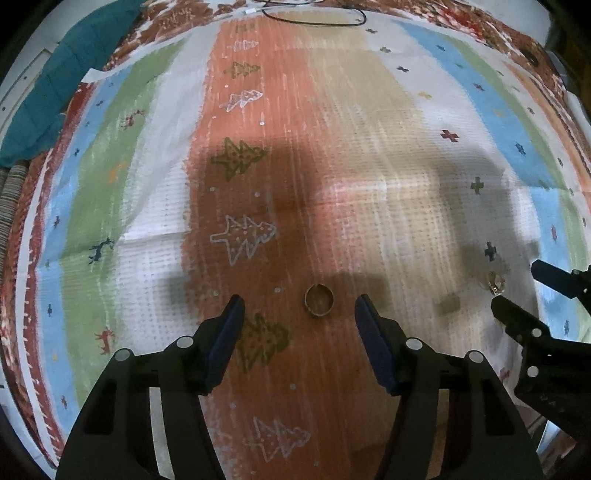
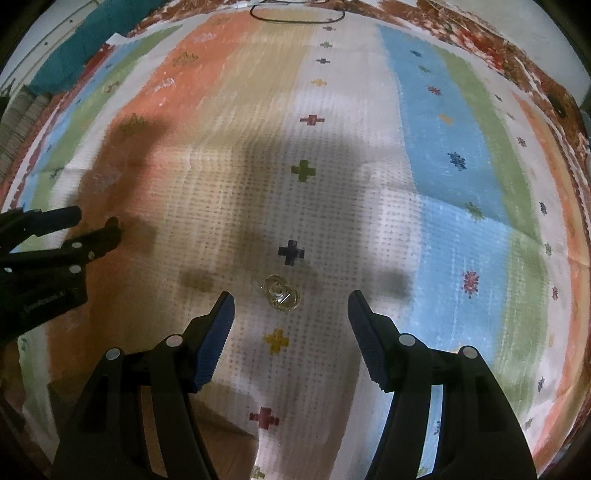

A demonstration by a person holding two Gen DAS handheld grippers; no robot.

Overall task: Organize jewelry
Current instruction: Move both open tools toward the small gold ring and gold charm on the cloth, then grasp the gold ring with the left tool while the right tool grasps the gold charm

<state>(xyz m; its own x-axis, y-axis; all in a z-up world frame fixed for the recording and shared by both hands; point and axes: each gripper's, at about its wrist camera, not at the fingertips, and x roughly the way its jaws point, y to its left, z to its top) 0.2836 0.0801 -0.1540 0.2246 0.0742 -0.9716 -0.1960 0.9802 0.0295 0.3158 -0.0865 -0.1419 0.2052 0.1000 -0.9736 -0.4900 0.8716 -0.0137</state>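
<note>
A plain metal ring (image 1: 319, 301) lies on the orange stripe of the patterned cloth (image 1: 369, 147), just ahead of and between the fingers of my open, empty left gripper (image 1: 299, 306). A small heap of gold ring-shaped jewelry (image 2: 280, 293) lies on the white stripe, just ahead of my open, empty right gripper (image 2: 290, 302). The heap also shows in the left wrist view (image 1: 495, 282), between the right gripper's fingertips (image 1: 517, 288). The left gripper (image 2: 96, 225) shows at the left edge of the right wrist view.
The striped cloth (image 2: 443, 166) covers the whole work surface. A black cable loop (image 1: 314, 16) lies at its far edge. A teal cloth (image 1: 62, 81) lies at the far left. A dark round item (image 2: 559, 105) sits at the far right edge.
</note>
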